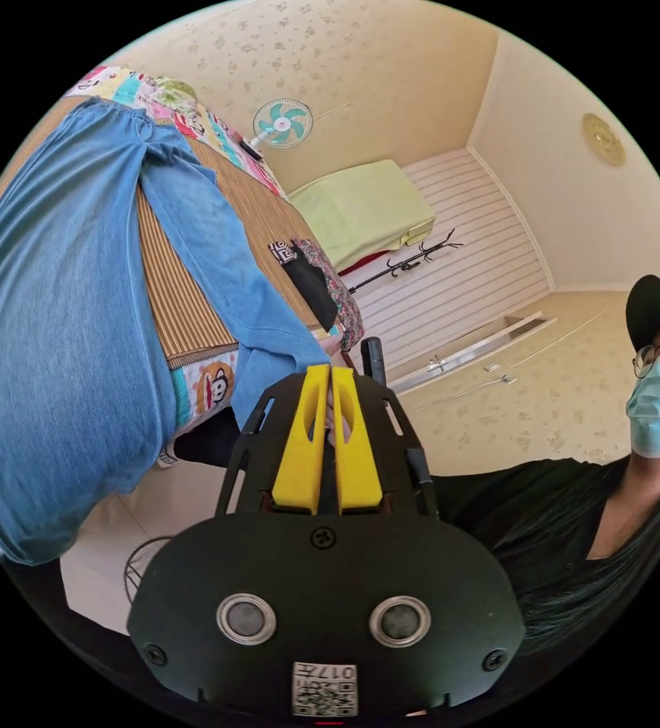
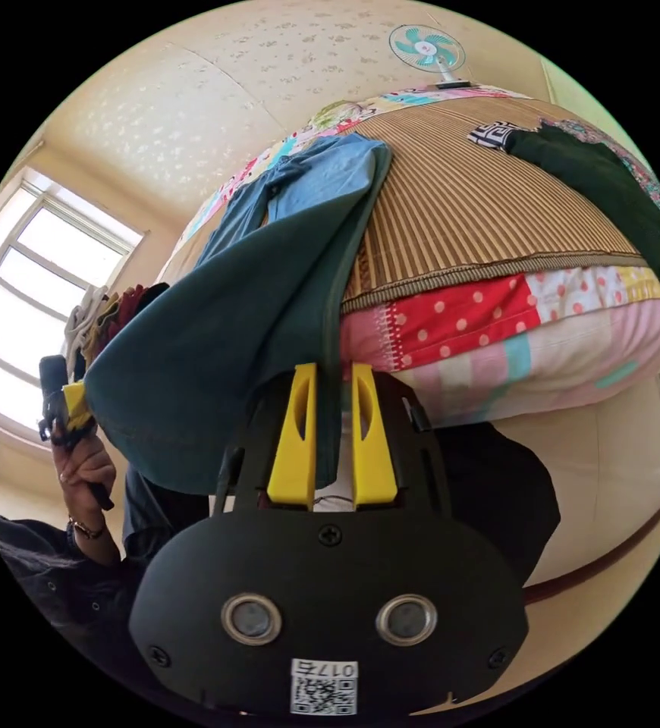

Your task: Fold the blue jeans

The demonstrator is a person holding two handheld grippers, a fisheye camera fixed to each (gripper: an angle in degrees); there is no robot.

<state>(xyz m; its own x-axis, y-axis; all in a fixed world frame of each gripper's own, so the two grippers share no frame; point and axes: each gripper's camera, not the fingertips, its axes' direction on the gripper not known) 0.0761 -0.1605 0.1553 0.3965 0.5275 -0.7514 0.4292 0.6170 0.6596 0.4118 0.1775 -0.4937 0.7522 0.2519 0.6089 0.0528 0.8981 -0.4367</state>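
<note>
The blue jeans (image 1: 57, 318) lie with the waistband on the bed's woven mat (image 1: 178, 303) and both legs pulled off the edge toward me. In the left gripper view one leg's hem runs down to my left gripper (image 1: 330, 369), whose yellow jaws are pressed together on it. In the right gripper view the jeans (image 2: 216, 341) look dark in shadow, and a fold of them passes between the jaws of my right gripper (image 2: 334, 368), which is shut on the cloth. The left gripper (image 2: 64, 409), held in a hand, also grips the hem there.
A dark garment (image 2: 603, 182) and patterned clothes (image 1: 337, 296) lie on the far side of the mat. The patchwork mattress side (image 2: 497, 318) drops to a pale floor. A person in black (image 1: 573, 516) stands close by. A fan (image 1: 282, 123) and a window (image 2: 34, 296) are behind.
</note>
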